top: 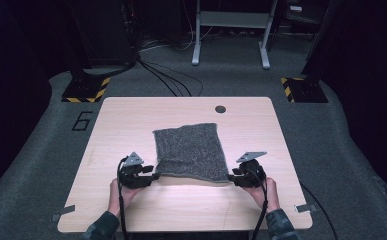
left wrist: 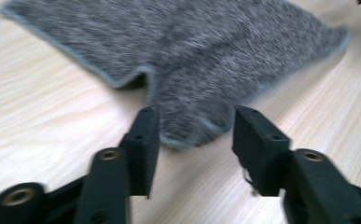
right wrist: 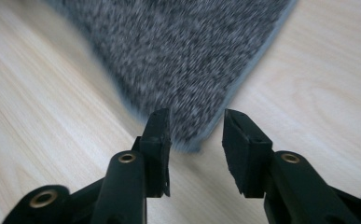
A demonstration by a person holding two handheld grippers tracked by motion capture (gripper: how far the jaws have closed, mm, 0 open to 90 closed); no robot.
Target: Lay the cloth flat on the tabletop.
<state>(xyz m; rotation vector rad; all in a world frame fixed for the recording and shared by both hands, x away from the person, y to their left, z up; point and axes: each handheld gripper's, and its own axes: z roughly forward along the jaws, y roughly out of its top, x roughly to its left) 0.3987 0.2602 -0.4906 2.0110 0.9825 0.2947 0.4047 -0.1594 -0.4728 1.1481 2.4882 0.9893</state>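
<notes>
Grey cloth [top: 190,150] flat on wooden table [top: 131,120], grey carpet floor [top: 46,150]

wooden table [top: 131,120], grey carpet floor [top: 361,150]

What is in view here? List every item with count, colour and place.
cloth: one, speckled grey, flat at the table's middle, near corners at the grippers
table: one, light wood, centre of the carpeted floor
hole: one, dark, far side of the tabletop
frame legs: one pair, light grey, on the floor beyond the table
left gripper: one, black, jaws open around the cloth's near left corner
right gripper: one, black, jaws open at the near right corner
</notes>
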